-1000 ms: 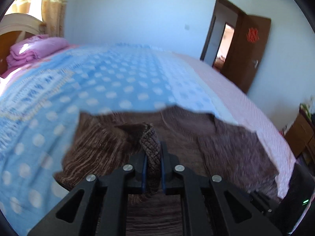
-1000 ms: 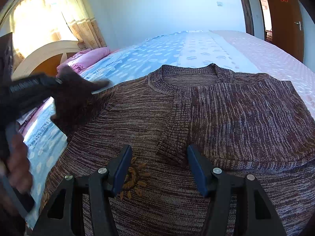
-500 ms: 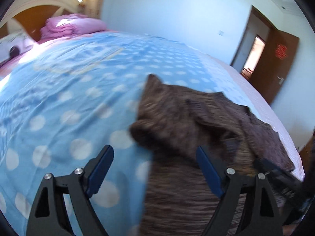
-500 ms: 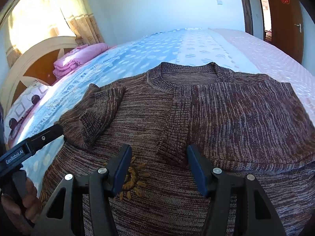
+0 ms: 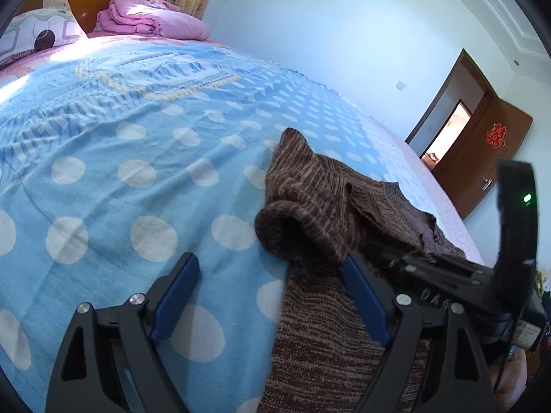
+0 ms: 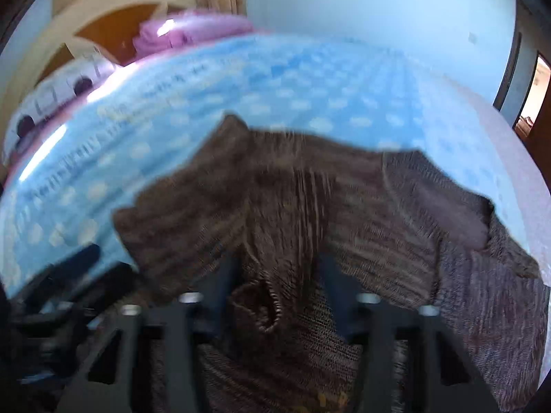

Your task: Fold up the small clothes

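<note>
Both wrist cameras are looking low and close across the bed (image 5: 103, 172) toward the headboard (image 6: 103, 31), sharing the brown sweater (image 5: 310, 189).

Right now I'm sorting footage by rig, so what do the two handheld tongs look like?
Left tongs: matte black angular frame, blue pads, silver screws. Right tongs: same black frame and screws, blurred here; the left view shows its black body with a green light.

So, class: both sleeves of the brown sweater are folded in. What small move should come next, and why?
Probably shut the right gripper on the sleeve cuff lying between its open fingers, since that view is blurred. The left gripper is open, holding nothing, beside the sweater.
</note>
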Tool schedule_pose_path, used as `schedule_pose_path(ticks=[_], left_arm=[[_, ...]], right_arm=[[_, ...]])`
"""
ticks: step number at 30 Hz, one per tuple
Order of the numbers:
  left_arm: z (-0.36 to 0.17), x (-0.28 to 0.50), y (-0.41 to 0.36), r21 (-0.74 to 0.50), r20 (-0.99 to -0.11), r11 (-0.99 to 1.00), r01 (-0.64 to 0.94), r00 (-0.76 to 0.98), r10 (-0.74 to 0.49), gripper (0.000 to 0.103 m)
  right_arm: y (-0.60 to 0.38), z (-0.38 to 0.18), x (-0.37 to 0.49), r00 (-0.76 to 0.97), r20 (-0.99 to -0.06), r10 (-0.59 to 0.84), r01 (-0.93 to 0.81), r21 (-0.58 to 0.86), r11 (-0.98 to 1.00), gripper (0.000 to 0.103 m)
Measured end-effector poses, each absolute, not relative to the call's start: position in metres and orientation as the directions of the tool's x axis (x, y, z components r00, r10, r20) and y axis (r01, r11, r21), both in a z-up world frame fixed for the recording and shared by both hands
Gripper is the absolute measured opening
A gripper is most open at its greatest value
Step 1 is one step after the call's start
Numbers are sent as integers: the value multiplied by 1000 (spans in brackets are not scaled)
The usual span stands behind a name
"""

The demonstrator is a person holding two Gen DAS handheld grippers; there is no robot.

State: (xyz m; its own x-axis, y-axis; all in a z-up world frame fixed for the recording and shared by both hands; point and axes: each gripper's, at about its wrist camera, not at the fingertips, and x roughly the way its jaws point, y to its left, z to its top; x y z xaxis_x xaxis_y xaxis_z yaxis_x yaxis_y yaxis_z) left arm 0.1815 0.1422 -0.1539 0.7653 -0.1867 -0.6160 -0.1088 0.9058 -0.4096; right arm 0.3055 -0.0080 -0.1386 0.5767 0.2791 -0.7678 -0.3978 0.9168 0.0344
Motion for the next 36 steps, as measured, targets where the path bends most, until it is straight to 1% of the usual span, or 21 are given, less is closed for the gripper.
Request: schedule_pose_path(ticks=[1,2,4,7,9,11,13,16,17,19,20,23,25,27,31,32,33,35,36], left_arm=[[-153,182,140,-399,-621,910,-108,763,-181,90],[-154,184,139,-393,-624,913,-109,761,-177,90],[-154,187,138,-378,-635,919,-115,755,-166,90],[-154,190,134,-345,-654,930,-127,743,-141,90],[-153,192,130,-312,-669,940,-136,734,-117,90],[-153,194,127,-279,-684,949,-145,723,-90,90],[-154,196,123,-246,-698,957,-152,714,-66,90],[-154,197,123,-234,-703,960,-155,709,-57,90],[-155,197,123,-234,-703,960,-156,709,-56,90],[-154,197,122,-226,-705,961,-157,707,-51,90],[-154,197,122,-223,-707,962,-158,706,-48,90],[-154,197,120,-213,-709,964,-159,704,-41,90],[-154,198,120,-213,-709,964,-159,704,-41,90],[-154,198,120,-212,-710,964,-159,703,-40,91],[-154,197,119,-210,-709,965,-159,704,-38,91],[-154,197,119,-211,-709,964,-159,704,-39,91],[-155,198,119,-213,-708,964,-159,705,-40,91],[-155,198,120,-219,-706,963,-157,707,-45,91],[-155,198,120,-219,-706,963,-157,707,-45,91]], right_arm=[[-12,-136,306,579,-763,287,-386,53,921,11],[-20,-129,306,581,-752,311,-368,98,925,8],[-42,-112,301,621,-685,381,-336,206,919,8],[-84,-88,290,670,-599,438,-293,329,898,8],[-113,-85,283,681,-568,462,-272,390,880,8],[-135,-93,282,685,-560,465,-246,424,872,8],[-156,-111,283,687,-579,438,-184,445,877,9],[-187,-144,283,647,-673,359,-28,449,893,10],[-195,-151,281,643,-678,356,3,467,884,10],[-210,-155,272,659,-650,379,26,523,852,10],[-214,-153,269,671,-646,364,41,522,852,10],[-210,-136,258,727,-629,276,54,453,890,10],[-198,-120,256,754,-607,252,6,390,921,10],[-176,-108,258,746,-595,300,-97,349,932,10],[-141,-116,278,600,-641,479,-311,364,878,10],[-131,-124,285,569,-672,474,-332,339,880,10],[-125,-130,295,566,-704,429,-324,288,901,10],[-133,-139,313,570,-734,369,-277,251,927,10],[-144,-139,322,586,-722,369,-249,273,929,10]])
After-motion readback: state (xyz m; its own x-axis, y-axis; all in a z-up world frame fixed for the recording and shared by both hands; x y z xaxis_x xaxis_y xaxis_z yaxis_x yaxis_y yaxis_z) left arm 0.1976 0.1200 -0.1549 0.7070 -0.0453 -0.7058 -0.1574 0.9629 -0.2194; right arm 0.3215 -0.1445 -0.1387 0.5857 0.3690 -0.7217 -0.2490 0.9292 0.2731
